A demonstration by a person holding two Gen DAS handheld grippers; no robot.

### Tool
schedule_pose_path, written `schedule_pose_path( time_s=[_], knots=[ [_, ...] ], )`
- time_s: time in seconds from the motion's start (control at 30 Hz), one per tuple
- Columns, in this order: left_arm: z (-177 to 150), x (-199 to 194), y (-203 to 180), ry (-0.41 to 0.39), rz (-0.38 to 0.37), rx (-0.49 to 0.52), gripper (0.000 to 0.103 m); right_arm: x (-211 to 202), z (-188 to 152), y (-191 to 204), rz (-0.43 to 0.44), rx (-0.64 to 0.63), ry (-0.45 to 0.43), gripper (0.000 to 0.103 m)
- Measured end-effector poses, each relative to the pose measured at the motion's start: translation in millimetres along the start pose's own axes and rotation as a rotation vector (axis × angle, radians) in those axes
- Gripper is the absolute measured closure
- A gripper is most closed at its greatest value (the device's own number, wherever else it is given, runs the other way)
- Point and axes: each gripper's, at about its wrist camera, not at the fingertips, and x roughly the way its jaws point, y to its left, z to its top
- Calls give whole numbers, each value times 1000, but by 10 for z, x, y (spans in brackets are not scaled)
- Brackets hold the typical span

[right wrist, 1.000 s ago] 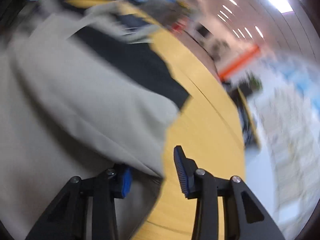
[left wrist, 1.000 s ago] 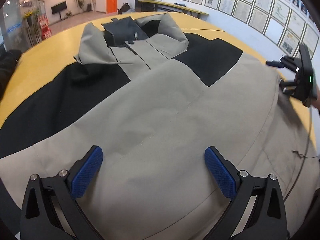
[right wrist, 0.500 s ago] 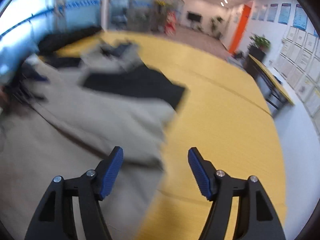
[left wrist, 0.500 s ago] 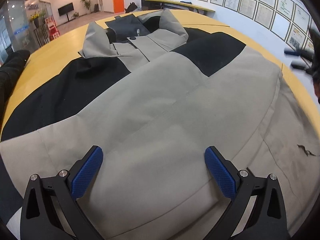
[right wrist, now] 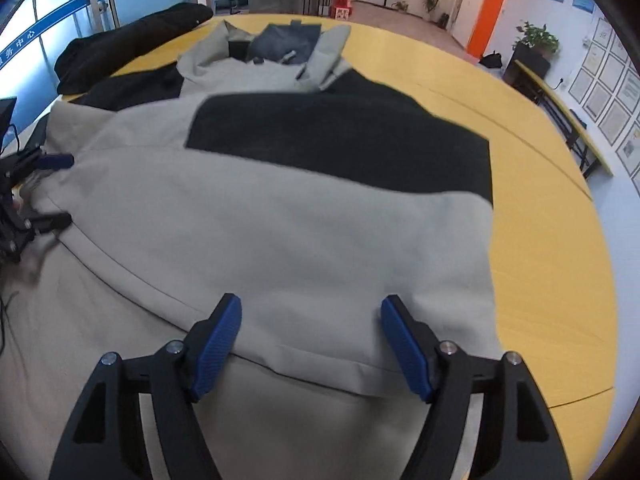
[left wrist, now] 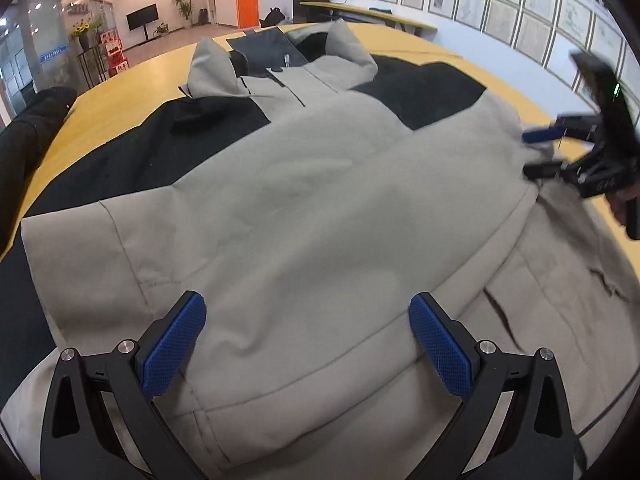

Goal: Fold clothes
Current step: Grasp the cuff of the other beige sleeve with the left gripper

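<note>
A grey and black jacket (left wrist: 320, 200) lies front up on the yellow table (left wrist: 120, 92), collar at the far end, with both sleeves laid across its body. My left gripper (left wrist: 308, 340) hovers open over the jacket's near hem with nothing between its fingers. In the right wrist view the same jacket (right wrist: 280, 220) fills the middle, and my right gripper (right wrist: 312, 340) stands open above the folded sleeve's lower edge, holding nothing. Each gripper appears in the other's view: the right gripper (left wrist: 536, 152) by the jacket's right side, the left gripper (right wrist: 52, 188) at its left side.
A black garment (right wrist: 132, 52) lies heaped at the table's far left corner. Bare yellow table (right wrist: 540, 240) runs along the jacket's right side to the rounded edge. A cable (left wrist: 600, 412) trails over the cloth at the near right. A wall of framed papers (left wrist: 520, 12) stands behind.
My right gripper, half shut around the sleeve's edge a second ago, has opened wide and swung round to face the jacket. The left gripper has shifted slightly and stayed open.
</note>
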Motion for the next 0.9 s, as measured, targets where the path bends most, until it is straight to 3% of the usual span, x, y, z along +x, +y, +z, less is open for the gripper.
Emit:
schedule_pose_path(
  time_s=[0.13,0.2,0.3,0.4,0.53,0.6,0.7,0.9],
  knots=[
    [21,-110,134,21,-50,-42,0,-203,244,315,10,13,-70,27],
    [-50,-424,393,-52,-36,-138,0,-287,460,557,30,1,-130,27],
    [-299,-1118,952,-177,54,-308,0,-486,742,963,71,-55,-214,25],
    [-708,-1739,1643,-243,135,-546,0,-525,1011,1372,132,-135,-259,22],
    [-1575,-2351,2663,-302,201,-928,0,-375,1244,1993,214,-211,-259,22],
    [-2178,-2594,3177,-349,244,-1145,0,-283,1278,2281,256,-239,-242,21],
    [-2855,-2675,3656,-399,237,-1380,0,-158,1313,2656,304,-269,-221,22],
    [-3181,-2403,3994,-396,148,-1524,0,-7,1408,3143,354,-281,-192,22]
  ],
)
